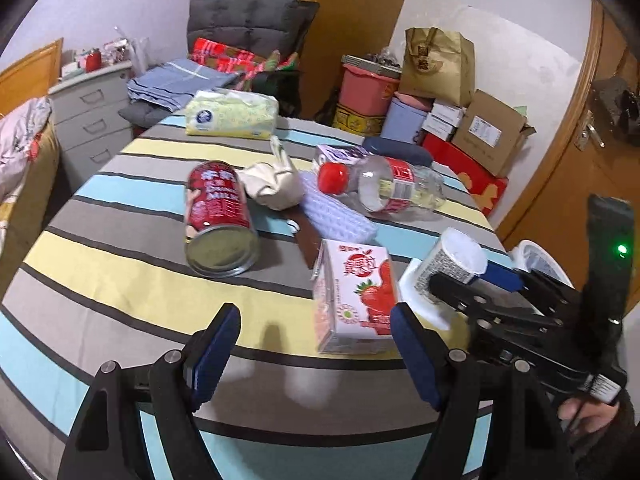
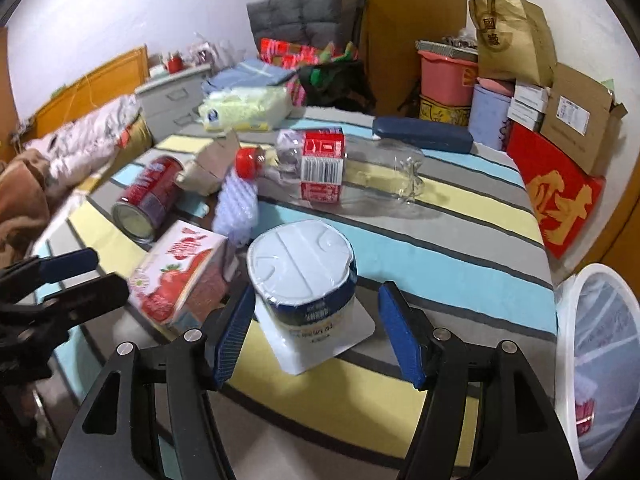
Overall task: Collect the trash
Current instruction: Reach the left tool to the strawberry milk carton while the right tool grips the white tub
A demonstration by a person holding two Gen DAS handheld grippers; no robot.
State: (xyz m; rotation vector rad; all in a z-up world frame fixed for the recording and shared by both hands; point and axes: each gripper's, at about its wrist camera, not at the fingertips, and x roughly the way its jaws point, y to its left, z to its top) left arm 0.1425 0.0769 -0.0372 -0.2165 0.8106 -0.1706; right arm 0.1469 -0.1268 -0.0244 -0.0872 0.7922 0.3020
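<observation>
Scene: striped counter strewn with trash | Right hand-held gripper [image 2: 316, 334]: jaws spread, pads either side of the upturned cup [image 2: 306, 280] near the counter's near edge – not pressing | Left hand-held gripper [image 1: 316, 360]: open, empty, by the carton [image 1: 354, 292] | Tip: centre pads on cup wall, squeeze gently – bin [image 2: 600, 360] waits off the right edge.
</observation>
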